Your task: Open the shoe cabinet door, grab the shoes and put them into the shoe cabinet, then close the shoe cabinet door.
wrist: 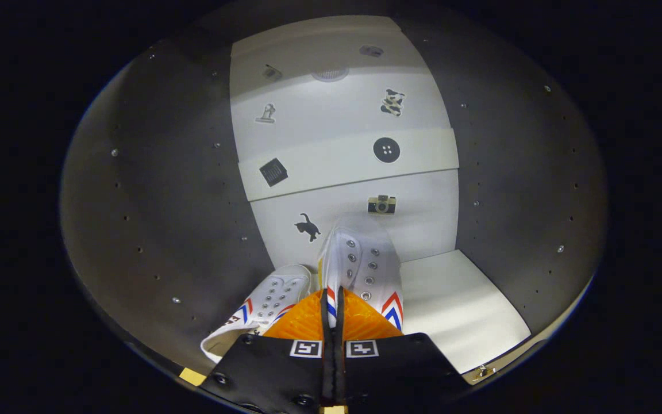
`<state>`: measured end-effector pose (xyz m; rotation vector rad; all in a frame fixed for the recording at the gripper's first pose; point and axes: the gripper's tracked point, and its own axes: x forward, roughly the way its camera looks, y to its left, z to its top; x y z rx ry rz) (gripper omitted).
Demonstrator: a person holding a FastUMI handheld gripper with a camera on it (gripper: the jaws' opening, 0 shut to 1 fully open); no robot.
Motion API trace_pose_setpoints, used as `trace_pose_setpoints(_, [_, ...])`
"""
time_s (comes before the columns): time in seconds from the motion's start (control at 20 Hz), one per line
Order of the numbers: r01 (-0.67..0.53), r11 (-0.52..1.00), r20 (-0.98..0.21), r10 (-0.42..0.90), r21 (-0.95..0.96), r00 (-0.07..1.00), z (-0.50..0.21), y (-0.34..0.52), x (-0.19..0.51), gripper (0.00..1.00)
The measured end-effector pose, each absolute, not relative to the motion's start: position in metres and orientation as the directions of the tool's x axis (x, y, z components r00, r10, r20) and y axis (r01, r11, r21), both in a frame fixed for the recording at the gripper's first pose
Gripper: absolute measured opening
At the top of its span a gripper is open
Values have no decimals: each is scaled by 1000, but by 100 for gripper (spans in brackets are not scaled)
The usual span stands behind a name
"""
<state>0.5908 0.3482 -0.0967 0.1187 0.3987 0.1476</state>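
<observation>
Shoe cabinet (331,115) interior: pale back panel with stickers, dark side walls, white shelf (457,310). Gripper (334,302) fingers pressed together, apparently pinching the held shoe (362,261), toe toward the back edge. Second shoe (268,305) lies tilted by the shelf's left corner.

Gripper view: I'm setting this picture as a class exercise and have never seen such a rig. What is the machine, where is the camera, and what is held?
There is no robot arm here: a person holds a two-finger claw by hand. The camera rides on that claw and looks forward along its fingers, so it is peering into the open shoe cabinet. The fingers are nearly closed, pinching the rear edge of a white sneaker, which points at the cabinet's pale back wall. A second white sneaker already lies on its side beside it. The back wall carries small stickers, such as a black cat and a button.
</observation>
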Motion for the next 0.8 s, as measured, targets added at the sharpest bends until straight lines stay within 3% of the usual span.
trace_pose_setpoints(0.2, [-81,986,-422,136,145,896,-117,347,601,2])
trace_pose_setpoints(0.3, [-109,983,-414,161,146,896,-117,355,598,13])
trace_pose_setpoints(0.6, [-109,993,-322,115,36,940,-84,341,564,99])
trace_pose_setpoints(0.8, [-167,986,-259,160,-5,953,-54,340,507,98])
